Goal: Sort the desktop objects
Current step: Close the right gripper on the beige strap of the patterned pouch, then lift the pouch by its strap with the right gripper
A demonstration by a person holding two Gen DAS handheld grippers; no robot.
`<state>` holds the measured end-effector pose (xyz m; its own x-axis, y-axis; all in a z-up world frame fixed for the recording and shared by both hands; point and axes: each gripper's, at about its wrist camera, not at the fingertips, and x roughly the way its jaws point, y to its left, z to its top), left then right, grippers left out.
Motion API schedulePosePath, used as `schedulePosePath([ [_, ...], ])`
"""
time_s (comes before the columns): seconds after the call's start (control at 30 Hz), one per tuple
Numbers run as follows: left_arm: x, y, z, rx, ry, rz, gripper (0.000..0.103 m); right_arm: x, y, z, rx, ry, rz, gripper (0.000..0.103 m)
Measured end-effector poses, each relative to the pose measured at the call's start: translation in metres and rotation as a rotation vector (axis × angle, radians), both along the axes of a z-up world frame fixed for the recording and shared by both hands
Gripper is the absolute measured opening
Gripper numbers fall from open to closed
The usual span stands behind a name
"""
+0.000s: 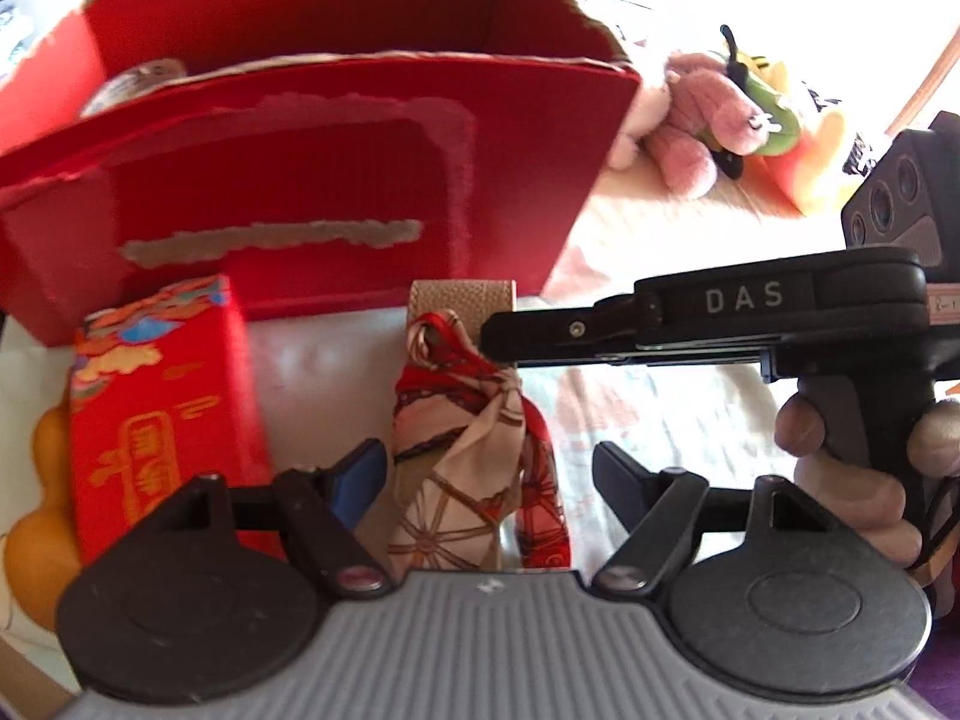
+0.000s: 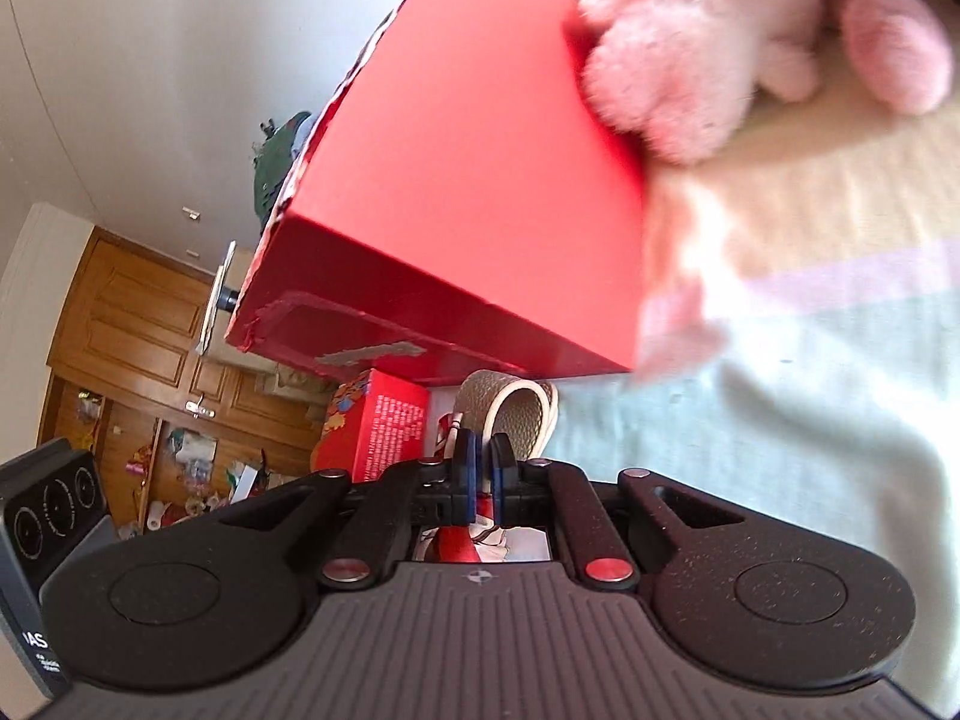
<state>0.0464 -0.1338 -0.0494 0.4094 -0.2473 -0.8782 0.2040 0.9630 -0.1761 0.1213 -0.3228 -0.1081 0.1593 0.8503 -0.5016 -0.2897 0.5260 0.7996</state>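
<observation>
Right hand-held gripper (image 2: pixel 485 468) pinches scarf (image 1: pixel 474 450) (left (image 1: pixel 489 474) gapes).

Bright daylight, overexposed top right, fisheye-warped edges.

Both grippers are black with round pivot discs, ribbed grey housings and blue finger pads (image 2: pixel 470 483); the right gripper (image 1: pixel 498 336) carries white "DAS" lettering (small silver screw near its tip).
</observation>
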Motion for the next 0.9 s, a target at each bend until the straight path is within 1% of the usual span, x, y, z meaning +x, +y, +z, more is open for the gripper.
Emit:
schedulePosePath([
  [0.17,0.002,-0.01,-0.003,-0.023,0.01,-0.018,0.075,0.003,-0.014,-0.003,-0.011,0.02,-0.03,0.009],
  [0.3,0.003,-0.011,-0.002,-0.039,0.017,-0.001,0.075,0.004,-0.026,-0.004,-0.006,0.056,-0.058,0.025],
  [0.37,0.002,-0.011,-0.001,-0.053,0.012,-0.001,0.075,0.003,-0.027,-0.005,-0.007,0.07,-0.05,0.029],
  [0.5,0.0,-0.013,0.003,-0.098,0.008,-0.032,0.084,0.002,-0.021,-0.006,-0.004,0.087,-0.021,0.03],
  [0.57,0.0,-0.015,0.0,-0.072,0.01,-0.034,0.084,0.005,-0.017,-0.007,0.005,0.102,-0.015,0.035],
  [0.6,0.002,-0.015,-0.004,-0.055,0.017,-0.027,0.084,0.006,-0.015,-0.009,0.011,0.115,-0.01,0.041],
  [0.63,0.004,-0.013,-0.008,-0.046,0.031,-0.016,0.081,0.007,-0.013,-0.011,0.024,0.129,-0.003,0.042],
  [0.7,0.006,-0.007,-0.014,-0.055,0.063,0.007,0.078,0.008,-0.004,-0.012,0.033,0.137,0.019,0.042],
  [0.8,0.007,-0.004,-0.014,-0.054,0.052,0.015,0.076,0.007,0.008,-0.01,0.027,0.12,0.048,0.042],
  [0.9,0.008,-0.006,-0.016,-0.046,0.047,0.019,0.077,0.007,0.013,-0.011,0.023,0.113,0.05,0.041],
])
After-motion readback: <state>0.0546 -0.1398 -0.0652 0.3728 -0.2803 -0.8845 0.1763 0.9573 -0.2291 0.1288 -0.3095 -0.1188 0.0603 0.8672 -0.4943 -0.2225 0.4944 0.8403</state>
